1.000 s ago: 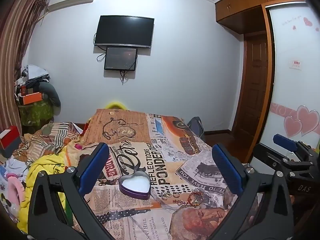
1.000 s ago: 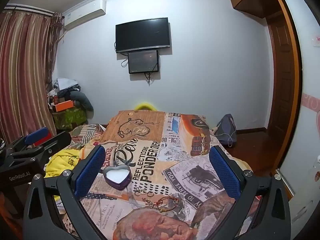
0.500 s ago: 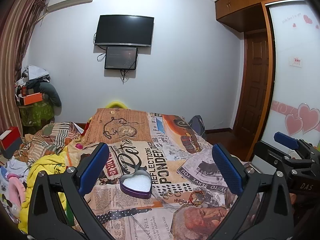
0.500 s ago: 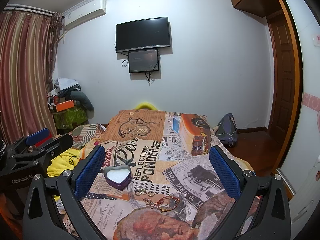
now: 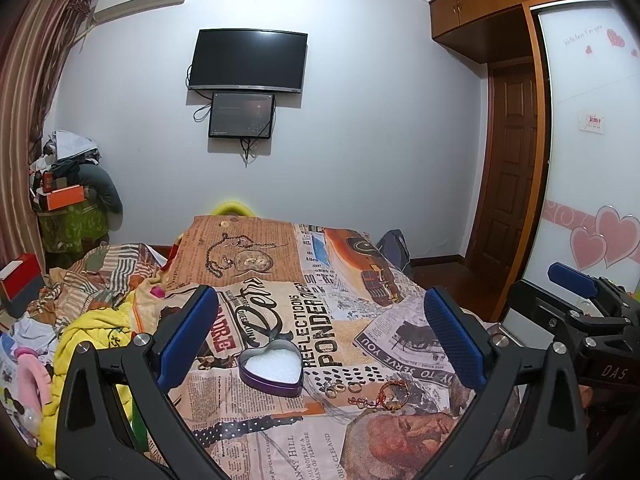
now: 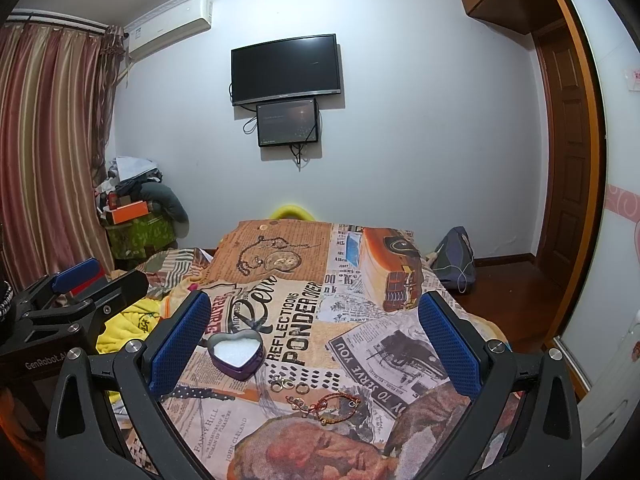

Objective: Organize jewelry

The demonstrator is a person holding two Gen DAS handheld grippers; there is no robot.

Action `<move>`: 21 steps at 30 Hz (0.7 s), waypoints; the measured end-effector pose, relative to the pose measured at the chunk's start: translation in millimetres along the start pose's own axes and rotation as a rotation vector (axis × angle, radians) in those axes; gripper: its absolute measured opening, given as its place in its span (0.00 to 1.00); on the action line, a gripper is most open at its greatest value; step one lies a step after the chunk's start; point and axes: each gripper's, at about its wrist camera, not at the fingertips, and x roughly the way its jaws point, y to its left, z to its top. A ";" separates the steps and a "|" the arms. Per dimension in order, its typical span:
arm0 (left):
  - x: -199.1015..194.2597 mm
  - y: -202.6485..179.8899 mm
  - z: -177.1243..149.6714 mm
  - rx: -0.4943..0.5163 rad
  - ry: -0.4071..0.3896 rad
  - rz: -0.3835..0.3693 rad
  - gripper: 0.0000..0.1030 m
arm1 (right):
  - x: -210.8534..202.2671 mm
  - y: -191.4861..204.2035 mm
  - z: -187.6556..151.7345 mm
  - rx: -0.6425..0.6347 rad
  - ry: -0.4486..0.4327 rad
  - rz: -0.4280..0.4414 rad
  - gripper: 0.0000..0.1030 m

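While both of my hand-held grippers, left and right, hang wide open and empty, rings and bracelet lie just right of the heart tin, nearer my right.

wall: white, TV | door: wooden | curtains: striped

A newspaper-print bedspread is spread over the bed, with a yellow garment bunched at its left edge. A dark television is mounted on the white wall, and a smaller screen is fixed just below it. Striped curtains are hung at the left, beside an air conditioner.
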 end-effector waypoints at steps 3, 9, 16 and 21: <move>-0.1 0.3 -0.2 -0.002 -0.001 0.000 1.00 | -0.2 0.4 0.4 0.000 0.001 0.000 1.00; 0.2 0.0 -0.4 -0.003 0.002 0.003 1.00 | -0.3 0.8 -0.4 0.001 0.002 0.001 1.00; 1.0 -0.5 -1.2 -0.004 0.005 0.005 1.00 | -1.2 1.1 -0.2 0.000 0.003 0.002 1.00; 0.6 0.7 -1.8 -0.006 0.006 0.004 1.00 | -1.5 1.1 -1.6 -0.001 0.004 0.003 1.00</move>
